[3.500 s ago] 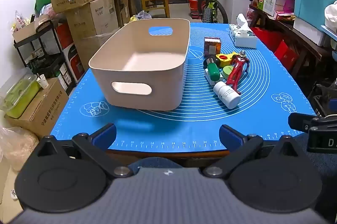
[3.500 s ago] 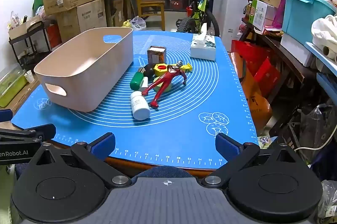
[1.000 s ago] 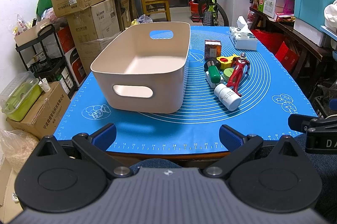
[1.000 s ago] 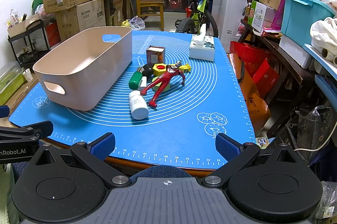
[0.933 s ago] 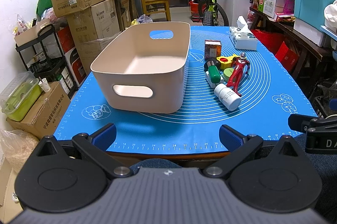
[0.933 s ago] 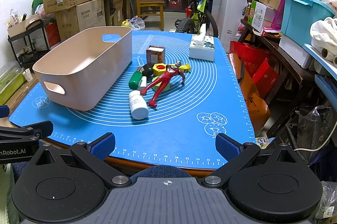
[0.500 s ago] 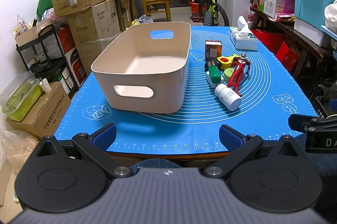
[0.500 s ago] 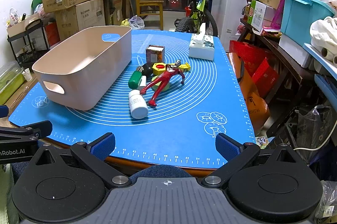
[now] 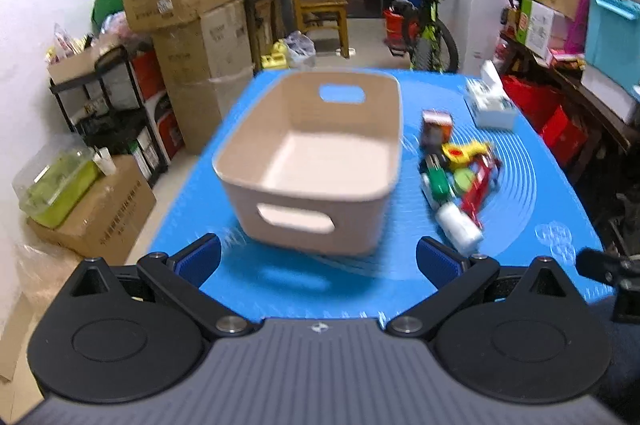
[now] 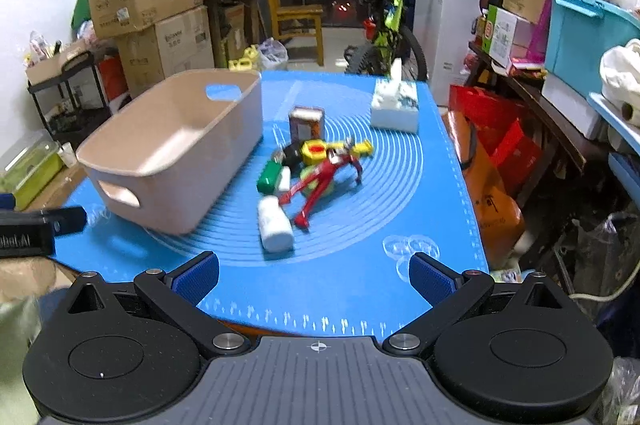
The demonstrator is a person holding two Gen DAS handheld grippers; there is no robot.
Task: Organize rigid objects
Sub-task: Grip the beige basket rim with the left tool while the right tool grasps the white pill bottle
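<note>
Two pairs of tongs hung over the near edge of the table [image 10: 448, 153], both spread wide and grasping nothing: the left tongs [image 9: 319, 263] faced the beige bin [image 9: 312, 161], and the right tongs [image 10: 314, 275] faced the cluster of small things to the right of that bin. The blue mat [image 10: 360, 281] covered the table, and the bin stood on it, nothing visible inside it. A white tissue box [image 10: 395, 105] sat well beyond the bin, toward the far right corner. Just right of the bin lay the red toy figure [image 10: 320, 185], stretched on its back. At its feet, nearest the tongs, a white bottle [image 10: 274, 224] lay on its side. A small brown box [image 10: 306, 123] stood upright at the back of the cluster, a yellow toy [image 10: 324, 148] was behind the figure, and a green-capped bottle [image 10: 269, 177] lay between the figure and the bin wall.
</note>
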